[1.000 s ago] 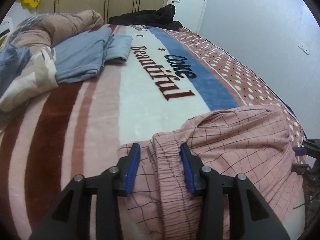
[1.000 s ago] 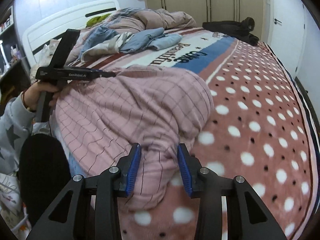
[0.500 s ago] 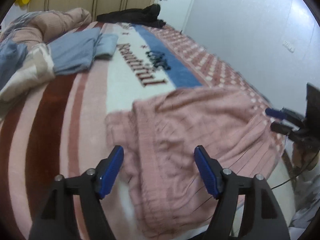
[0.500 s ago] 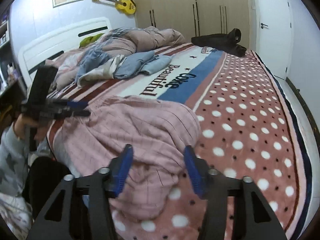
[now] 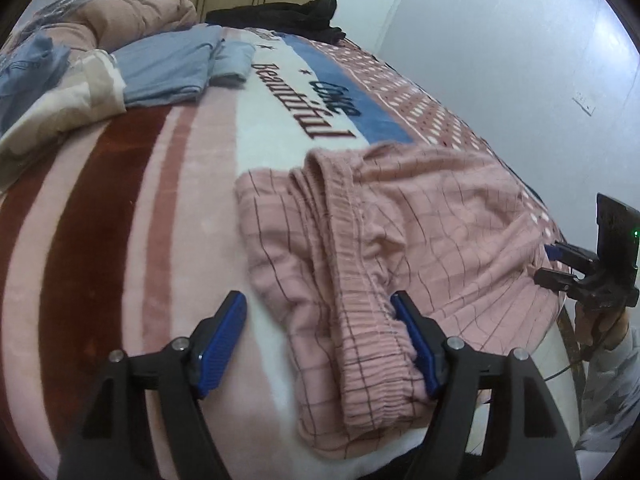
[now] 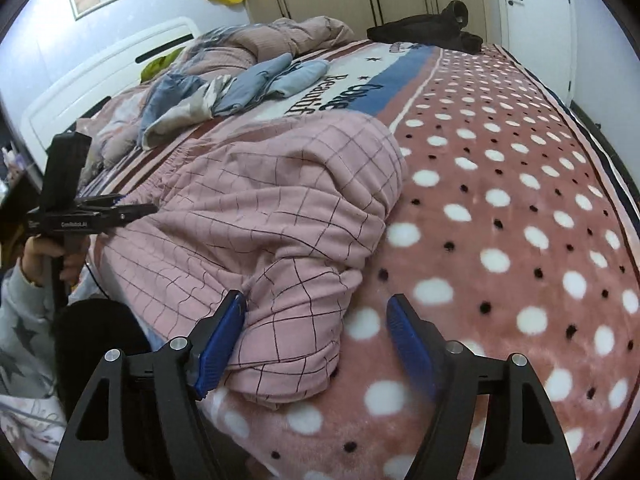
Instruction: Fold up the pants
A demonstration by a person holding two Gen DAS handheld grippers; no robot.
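Observation:
Pink checked pants lie bunched on the bed near its front edge, waistband toward the left wrist view's foreground. My left gripper is open, its jaws wide apart on either side of the waistband end. In the right wrist view the pants lie heaped, and my right gripper is open over the folded leg end. Each gripper shows in the other's view: the right one and the left one.
The bed is covered by a striped and dotted blanket with lettering. Folded blue clothes and a heap of bedding lie toward the headboard. A black garment lies at the far edge. The wall stands to the right.
Both grippers have opened and let go of the pants, which now lie on the bed. Both grippers have drawn back a little.

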